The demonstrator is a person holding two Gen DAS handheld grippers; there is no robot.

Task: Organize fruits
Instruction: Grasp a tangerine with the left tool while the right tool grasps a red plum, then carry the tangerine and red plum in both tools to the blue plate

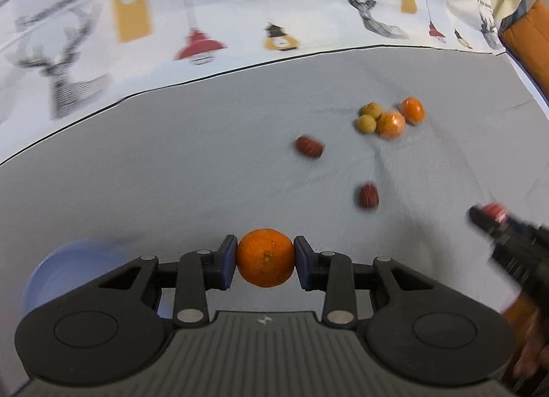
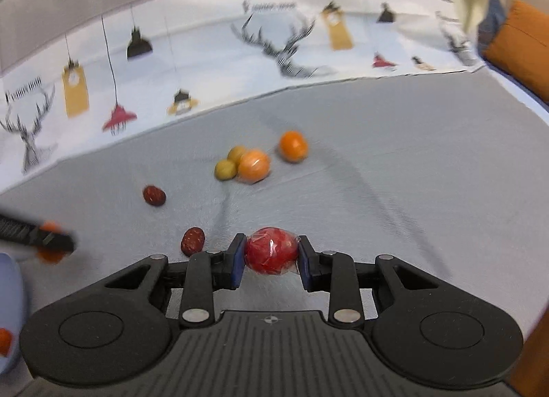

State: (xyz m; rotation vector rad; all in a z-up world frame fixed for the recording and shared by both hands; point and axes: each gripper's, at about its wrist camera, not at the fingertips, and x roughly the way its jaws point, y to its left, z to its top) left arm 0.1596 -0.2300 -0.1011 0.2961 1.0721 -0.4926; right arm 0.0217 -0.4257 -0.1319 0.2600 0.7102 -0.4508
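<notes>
My left gripper (image 1: pixel 265 257) is shut on an orange (image 1: pixel 265 257) above the grey cloth, next to a blue bowl (image 1: pixel 51 273) at the lower left. My right gripper (image 2: pixel 271 254) is shut on a red plastic-wrapped fruit (image 2: pixel 271 254). On the cloth lie two oranges (image 1: pixel 391 124) (image 1: pixel 412 110), two small yellow-green fruits (image 1: pixel 366 123) (image 1: pixel 371 109) and two red dates (image 1: pixel 310 146) (image 1: pixel 368 196). In the right wrist view the same pile (image 2: pixel 254 165) and dates (image 2: pixel 154 195) (image 2: pixel 193 240) show, with the left gripper (image 2: pixel 51 242) at the left edge.
A grey cloth (image 1: pixel 171 173) covers the table. A white patterned cloth (image 1: pixel 206 19) with deer and lamps hangs behind. An orange cushion (image 2: pixel 521 43) is at the far right. The blue bowl's edge (image 2: pixel 10 311) with something orange in it shows at lower left.
</notes>
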